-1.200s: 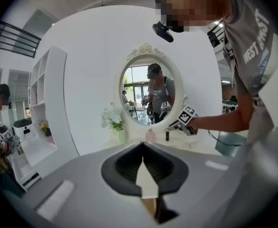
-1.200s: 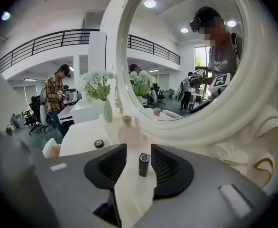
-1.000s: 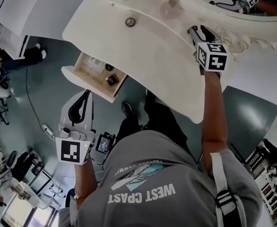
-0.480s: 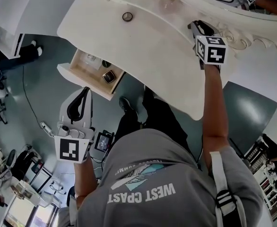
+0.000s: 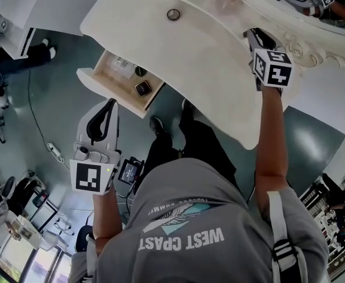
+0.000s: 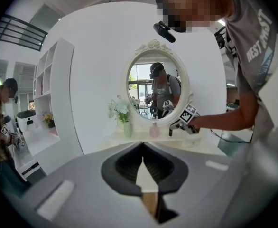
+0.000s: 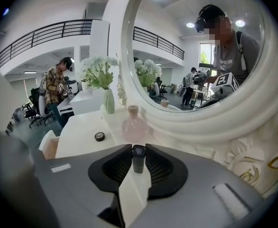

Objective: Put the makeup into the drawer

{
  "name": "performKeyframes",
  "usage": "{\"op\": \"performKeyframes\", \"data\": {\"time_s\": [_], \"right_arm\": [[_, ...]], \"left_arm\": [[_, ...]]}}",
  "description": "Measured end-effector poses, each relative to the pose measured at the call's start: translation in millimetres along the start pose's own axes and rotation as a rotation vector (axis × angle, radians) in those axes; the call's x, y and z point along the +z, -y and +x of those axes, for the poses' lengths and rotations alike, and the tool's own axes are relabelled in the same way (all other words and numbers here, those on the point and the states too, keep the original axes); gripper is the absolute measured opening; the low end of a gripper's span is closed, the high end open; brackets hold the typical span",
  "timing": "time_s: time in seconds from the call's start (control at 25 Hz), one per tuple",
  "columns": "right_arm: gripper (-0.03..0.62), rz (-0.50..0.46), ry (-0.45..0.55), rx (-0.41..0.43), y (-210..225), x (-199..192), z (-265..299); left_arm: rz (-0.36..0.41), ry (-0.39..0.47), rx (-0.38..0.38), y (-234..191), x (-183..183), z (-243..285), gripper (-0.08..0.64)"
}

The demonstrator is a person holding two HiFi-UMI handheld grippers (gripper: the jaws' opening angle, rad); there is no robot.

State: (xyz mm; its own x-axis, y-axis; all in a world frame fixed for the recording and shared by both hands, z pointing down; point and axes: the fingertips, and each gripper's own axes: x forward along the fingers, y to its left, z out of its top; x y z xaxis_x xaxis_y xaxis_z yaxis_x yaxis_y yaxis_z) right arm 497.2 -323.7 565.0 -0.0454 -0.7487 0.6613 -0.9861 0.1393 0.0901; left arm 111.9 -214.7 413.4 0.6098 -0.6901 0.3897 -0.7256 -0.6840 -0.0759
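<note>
Right gripper (image 5: 257, 37) takes the makeup tube (image 7: 138, 159) by the mirror (image 7: 186, 42)
Its jaws have just been closing and now pinch the upright tube; the open drawer (image 5: 105, 93) lies well to its left, nearer the left gripper (image 5: 105, 115), jaws together, empty

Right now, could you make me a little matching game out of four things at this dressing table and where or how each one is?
Things
1. dark tube
2. pink bottle
3. small round case
4. drawer

Places
A. pulled open below the tabletop
B. lying by itself out on the tabletop
C. upright between the jaws of the right gripper
D. standing at the foot of the mirror

Pairs: 1-C, 2-D, 3-B, 4-A.

The right gripper's jaws have just been closing onto the tube.
</note>
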Motion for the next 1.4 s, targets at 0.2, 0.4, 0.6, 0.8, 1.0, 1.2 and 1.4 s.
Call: {"op": "performKeyframes", "data": {"time_s": [0.2,0.4,0.6,0.8,1.0,1.2,1.4], "right_arm": [[0.092,-0.031,0.024,0.050,-43,20,-6],[0.092,-0.062,0.040,0.097,-84,37,-8],[0.092,-0.106,0.039,0.150,-129,47,-11],[0.092,-0.155,0.028,0.211,-181,51,-9],[0.092,-0.210,0.011,0.276,-232,50,-4],[0.092,-0.258,-0.008,0.341,-284,48,3],[0.092,-0.298,-0.032,0.402,-333,41,12]], "left_arm": [[-0.018,0.011,0.039,-19,-11,-19,0.002],[-0.041,0.020,0.079,-34,-25,-40,0.002],[-0.066,0.024,0.114,-48,-39,-62,0.002],[-0.090,0.030,0.147,-65,-55,-85,0.002],[-0.121,0.039,0.184,-76,-72,-107,0.002],[-0.155,0.039,0.220,-86,-90,-128,0.002],[-0.183,0.039,0.253,-96,-106,-147,0.002]]}}
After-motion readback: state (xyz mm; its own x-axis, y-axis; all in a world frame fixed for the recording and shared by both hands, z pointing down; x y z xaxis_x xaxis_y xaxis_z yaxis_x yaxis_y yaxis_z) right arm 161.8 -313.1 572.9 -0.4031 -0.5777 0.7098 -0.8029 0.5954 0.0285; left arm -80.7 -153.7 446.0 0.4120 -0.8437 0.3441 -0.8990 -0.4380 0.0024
